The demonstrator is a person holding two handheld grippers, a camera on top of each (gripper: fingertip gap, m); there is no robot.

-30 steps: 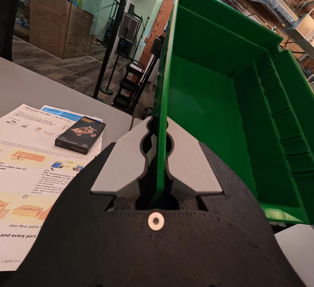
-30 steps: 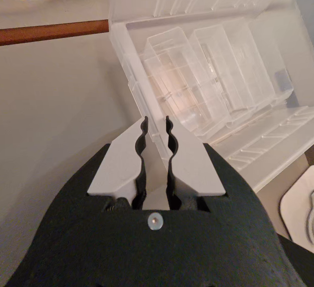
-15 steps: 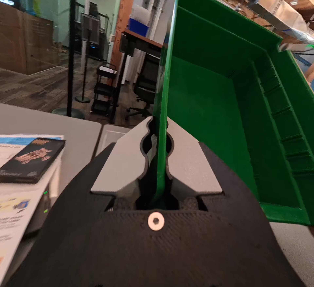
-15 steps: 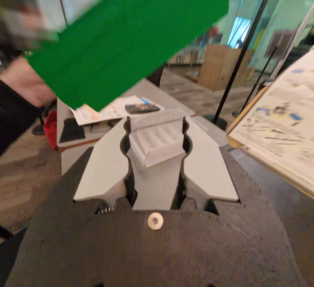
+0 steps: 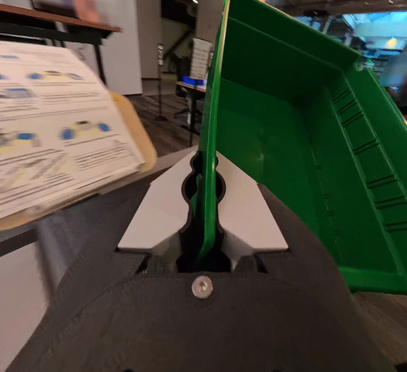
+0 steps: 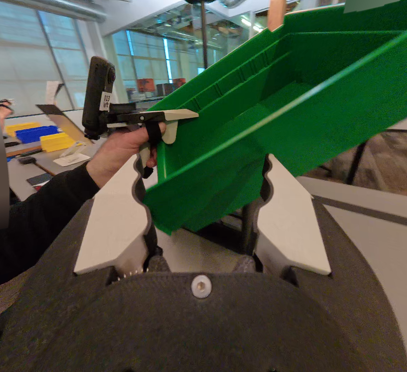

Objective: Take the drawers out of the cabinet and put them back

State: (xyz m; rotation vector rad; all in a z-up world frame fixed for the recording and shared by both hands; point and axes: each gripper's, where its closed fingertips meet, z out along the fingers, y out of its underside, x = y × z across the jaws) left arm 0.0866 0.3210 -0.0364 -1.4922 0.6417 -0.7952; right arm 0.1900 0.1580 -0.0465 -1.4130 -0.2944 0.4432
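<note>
A green plastic drawer (image 5: 275,141) is held up in the air, tilted and empty. My left gripper (image 5: 207,159) is shut on the drawer's thin side wall, which runs up between the fingers. In the right wrist view the same drawer (image 6: 275,119) slopes down from the upper right, with the left gripper (image 6: 178,123) clamped on its near end wall in a person's hand (image 6: 123,148). My right gripper (image 6: 202,161) is open wide. The drawer's lower corner shows between its fingers; I cannot tell whether it touches them. No cabinet is in view.
A printed sheet on a tan board (image 5: 55,130) stands close at the left. Behind the hand is a grey table with yellow bins (image 6: 55,141) and a blue bin (image 6: 35,132). A black pole (image 6: 203,42) stands behind the drawer. A grey tabletop (image 6: 363,218) lies lower right.
My left gripper has swung round with the drawer still clamped. My right gripper has left the clear plastic case, turned upward, opened wider and now faces the drawer's underside corner.
</note>
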